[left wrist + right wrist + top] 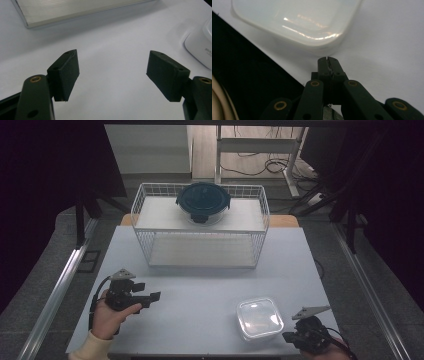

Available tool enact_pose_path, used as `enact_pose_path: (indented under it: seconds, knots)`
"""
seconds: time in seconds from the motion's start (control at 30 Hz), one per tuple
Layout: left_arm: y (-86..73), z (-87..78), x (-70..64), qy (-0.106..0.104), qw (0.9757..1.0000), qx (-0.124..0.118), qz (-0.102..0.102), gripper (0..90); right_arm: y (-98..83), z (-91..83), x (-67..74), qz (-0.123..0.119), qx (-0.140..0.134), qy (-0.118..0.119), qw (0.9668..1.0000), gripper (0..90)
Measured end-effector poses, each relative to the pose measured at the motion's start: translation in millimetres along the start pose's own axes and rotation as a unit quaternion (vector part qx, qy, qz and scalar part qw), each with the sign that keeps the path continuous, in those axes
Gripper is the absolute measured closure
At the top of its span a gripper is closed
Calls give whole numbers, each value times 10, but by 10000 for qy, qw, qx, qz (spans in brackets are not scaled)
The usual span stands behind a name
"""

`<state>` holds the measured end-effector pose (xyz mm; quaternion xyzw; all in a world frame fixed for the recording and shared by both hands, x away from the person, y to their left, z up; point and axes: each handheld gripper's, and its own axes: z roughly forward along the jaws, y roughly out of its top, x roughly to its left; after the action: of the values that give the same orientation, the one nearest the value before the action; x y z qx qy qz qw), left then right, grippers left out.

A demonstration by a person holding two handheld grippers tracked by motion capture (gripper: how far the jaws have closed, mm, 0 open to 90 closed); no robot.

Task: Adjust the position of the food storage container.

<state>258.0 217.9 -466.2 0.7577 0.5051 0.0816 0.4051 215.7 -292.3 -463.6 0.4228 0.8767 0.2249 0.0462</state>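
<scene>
The right gripper [328, 60] has its jaws clenched on nothing, the clear square container [259, 318] lying just beyond its fingertips, while the left gripper [112, 75] stands released, well apart from it

A clear square plastic container [259, 318] with rounded corners and a snapped-on translucent lid lies flat and upright on the white table [200, 295], toward five o'clock of the tabletop, near its front edge. Light glints off the lid [294, 17]. In the right gripper view its rounded corner sits at twelve o'clock, just beyond the jaw tips and apart from them.
</scene>
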Motion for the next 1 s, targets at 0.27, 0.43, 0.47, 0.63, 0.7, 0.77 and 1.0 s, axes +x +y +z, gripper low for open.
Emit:
enact_pose_path:
  seconds: [0.27,0.43,0.47,0.63,0.7,0.77,1.0]
  knots:
    - [-2,8,4,-24,10000,19,1,258,66,148,110,-209,139,120,9996,890]
    - [-2,16,0,-41,10000,23,5,258,85,145,90,-151,69,81,9998,890]
    - [-3,18,2,-40,10000,28,1,258,93,148,84,-131,55,54,9999,890]
    - [-12,39,25,-6,10000,63,-23,258,150,180,51,-117,21,-3,9999,890]
    - [-14,44,30,-3,10000,66,-31,258,187,191,36,-117,0,-49,9999,891]
    - [-14,44,34,-3,10000,69,-31,258,237,204,15,-101,-17,-102,9999,890]
    - [-18,43,53,10,10000,69,-54,258,363,263,-62,-52,-57,-162,9998,891]
